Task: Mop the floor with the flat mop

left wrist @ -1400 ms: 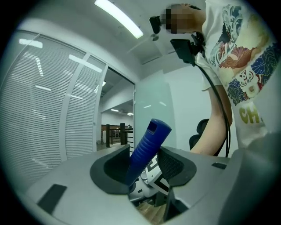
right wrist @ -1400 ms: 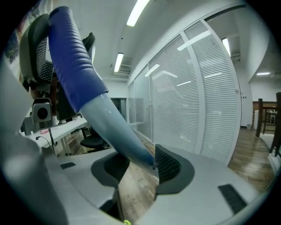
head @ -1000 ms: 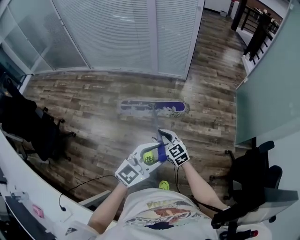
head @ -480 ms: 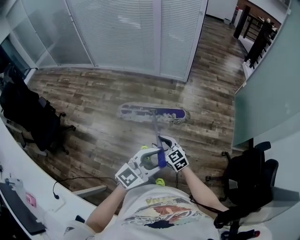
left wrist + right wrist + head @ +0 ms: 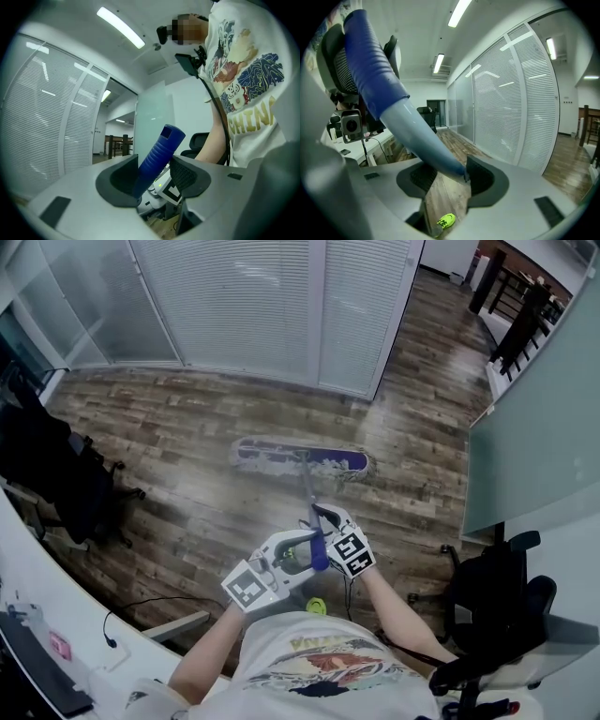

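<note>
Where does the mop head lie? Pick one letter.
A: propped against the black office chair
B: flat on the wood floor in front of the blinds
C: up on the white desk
B: the head view shows the mop head lying flat on the wood floor, just before the white blinds.

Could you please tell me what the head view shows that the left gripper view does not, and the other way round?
Only the head view shows the flat mop head lying on the floor, the pale pole running down to it, and a yellow-green shoe. Only the left gripper view shows the ceiling light and the camera worn on the person's head. Both show the left gripper, whose jaws have just been opening with the blue grip between them, as well as the blinds and the person's printed shirt.
</note>
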A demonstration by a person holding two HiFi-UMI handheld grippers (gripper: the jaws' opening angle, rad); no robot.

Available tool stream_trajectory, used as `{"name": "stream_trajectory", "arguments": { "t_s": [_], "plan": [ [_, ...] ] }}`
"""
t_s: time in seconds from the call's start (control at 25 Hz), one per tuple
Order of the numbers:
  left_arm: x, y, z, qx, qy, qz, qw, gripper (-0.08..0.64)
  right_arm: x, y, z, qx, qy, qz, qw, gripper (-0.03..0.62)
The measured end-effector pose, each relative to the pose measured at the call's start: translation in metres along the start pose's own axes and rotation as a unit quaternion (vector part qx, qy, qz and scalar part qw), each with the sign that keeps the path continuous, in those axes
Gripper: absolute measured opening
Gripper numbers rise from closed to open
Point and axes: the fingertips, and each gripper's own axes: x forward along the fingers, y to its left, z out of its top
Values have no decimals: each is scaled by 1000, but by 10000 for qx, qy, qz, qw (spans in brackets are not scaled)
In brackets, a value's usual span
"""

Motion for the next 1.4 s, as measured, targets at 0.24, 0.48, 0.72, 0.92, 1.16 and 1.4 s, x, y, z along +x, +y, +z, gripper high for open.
{"name": "stream_trajectory", "arguments": {
  "t_s": [0.24, 0.48, 0.72, 0.92, 1.16, 1.4],
  "plan": [
    [2, 93, -4, 9, -71, -91, 9999, 198, 68, -56, 28, 60, -87, -112, 9999, 186],
    [-9, 207, -12, -99, 105, -149, 9998, 198, 158, -115, 63, -41, 86, -188, 9998, 186],
    [-6, 316, -10, -165, 5, -286, 9995, 199, 235, -182, 102, 100, -39, -387, 9992, 186],
    [17, 379, -14, -222, -125, -362, 9990, 204, 272, -238, 116, 158, -13, -496, 9986, 186],
    [50, 450, -25, -153, -78, -489, 9987, 209, 315, -307, 127, 200, 4, -487, 9986, 188],
    [90, 529, -48, -177, 447, -518, 9975, 209, 363, -388, 131, 66, 311, -434, 9986, 190]
  ]
}}
